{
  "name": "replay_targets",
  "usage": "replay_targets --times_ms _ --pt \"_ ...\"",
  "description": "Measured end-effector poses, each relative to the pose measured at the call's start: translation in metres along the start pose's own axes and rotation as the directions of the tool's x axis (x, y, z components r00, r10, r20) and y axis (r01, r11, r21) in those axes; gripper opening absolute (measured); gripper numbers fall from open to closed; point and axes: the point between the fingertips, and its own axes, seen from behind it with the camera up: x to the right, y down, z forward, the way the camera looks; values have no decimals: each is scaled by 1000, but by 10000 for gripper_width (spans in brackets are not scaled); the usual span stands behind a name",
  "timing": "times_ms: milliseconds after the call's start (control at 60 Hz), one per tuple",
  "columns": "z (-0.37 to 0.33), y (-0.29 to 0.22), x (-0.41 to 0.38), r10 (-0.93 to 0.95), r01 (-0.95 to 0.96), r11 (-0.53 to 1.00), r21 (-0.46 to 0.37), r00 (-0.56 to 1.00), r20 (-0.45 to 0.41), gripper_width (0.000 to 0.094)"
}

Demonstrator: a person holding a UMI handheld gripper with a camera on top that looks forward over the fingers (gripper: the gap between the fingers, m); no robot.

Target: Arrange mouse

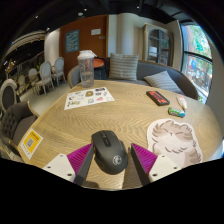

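Observation:
A black computer mouse (109, 152) lies on the round wooden table (120, 112), between my two fingers. My gripper (111, 161) is open around it. The left pink pad (82, 158) sits right at the mouse's left side. A thin strip of table shows between the mouse and the right pad (145, 160). A white patterned mat (175, 140) lies on the table just ahead and right of the right finger.
A printed leaflet (89, 97) lies at the far left of the table, with a dark box (157, 97), a white item (182, 102) and a small green item (176, 112) at the far right. A yellow card (31, 142) lies near left. A clear pitcher (86, 65) and a sofa (125, 68) stand beyond.

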Motion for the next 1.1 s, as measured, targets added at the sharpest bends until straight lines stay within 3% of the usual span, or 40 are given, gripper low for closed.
replay_targets --times_ms 67,200,267,283,383,400,433,550,650,783,883,917,950,1033,1100 --pt "26 -24 4 16 -15 1000 -22 1000 15 718" --pt "24 -19 2 -5 4 999 -37 1000 -22 569" --pt "25 -24 -6 -24 24 1000 13 1000 -11 483" --pt "21 -29 -6 -29 29 999 35 1000 -5 425" --pt "-19 -76 11 107 -113 987 118 993 56 425" --pt "-27 -102 18 122 -130 982 134 991 62 424" --pt "-40 -101 29 132 -139 975 173 990 48 425" --pt "-86 -120 130 141 -103 958 266 982 -128 423" --pt "-78 -84 186 152 -105 973 205 962 -225 422" --pt "-44 -22 219 164 -148 986 80 953 -256 421" --pt "-29 8 233 172 -170 985 31 946 -274 420" --pt "-26 13 234 179 -180 983 21 944 -276 429" --pt "-26 10 237 175 -169 985 46 945 -276 473" --pt "-24 12 234 148 -151 988 8 957 -250 587" --pt "-33 5 229 133 -128 991 34 970 -203 879"
